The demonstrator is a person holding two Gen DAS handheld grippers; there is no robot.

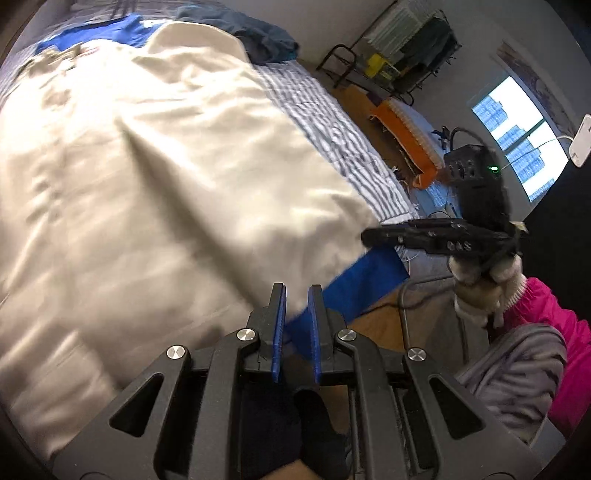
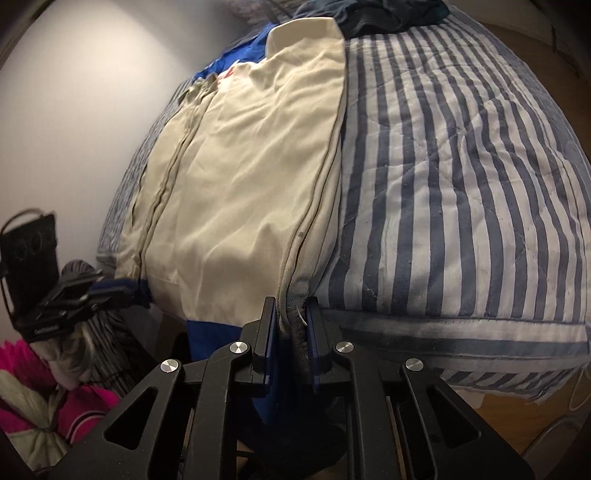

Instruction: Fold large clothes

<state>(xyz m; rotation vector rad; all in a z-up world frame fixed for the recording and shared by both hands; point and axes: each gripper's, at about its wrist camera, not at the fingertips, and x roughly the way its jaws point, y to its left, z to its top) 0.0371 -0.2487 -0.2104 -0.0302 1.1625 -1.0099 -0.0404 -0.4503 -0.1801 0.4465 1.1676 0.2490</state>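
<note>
1. Nearest the left wrist camera: the left hand-held gripper (image 1: 297, 295), pads almost together, with a blue band of cloth passing between them at the garment's near corner. Pad contact is blurred in that view; the right wrist view shows this left hand-held gripper (image 2: 110, 291) clamped on the dark blue hem.
2. Nearest the right wrist camera: the right hand-held gripper (image 2: 291, 310), jaws narrow, pads pressed on the thick seamed edge of the garment (image 2: 240, 166) at its other near corner.
3. Garment: large, cream, with blue trim (image 2: 207, 339) along the near hem. It lies lengthwise on the bed (image 2: 461, 184), its collar end at the far end of the bed. The near hem hangs past the bed's near edge, between the two hand-held grippers.
4. In the left wrist view the garment (image 1: 147, 166) covers most of the bed (image 1: 332, 122); the right hand-held gripper (image 1: 373, 236) reaches its near corner from the side.
5. A gloved hand (image 1: 480, 280) with a pink sleeve (image 1: 543, 306) carries the right hand-held gripper.
6. Bed cover: blue-and-white stripes, bare on the garment's right side as the right wrist camera sees it.
7. Dark clothes (image 2: 380, 14) are piled at the far end of the bed, beyond the garment's collar.
8. An orange item (image 1: 406, 133) lies on the floor beside the bed, towards a window (image 1: 517, 136).
</note>
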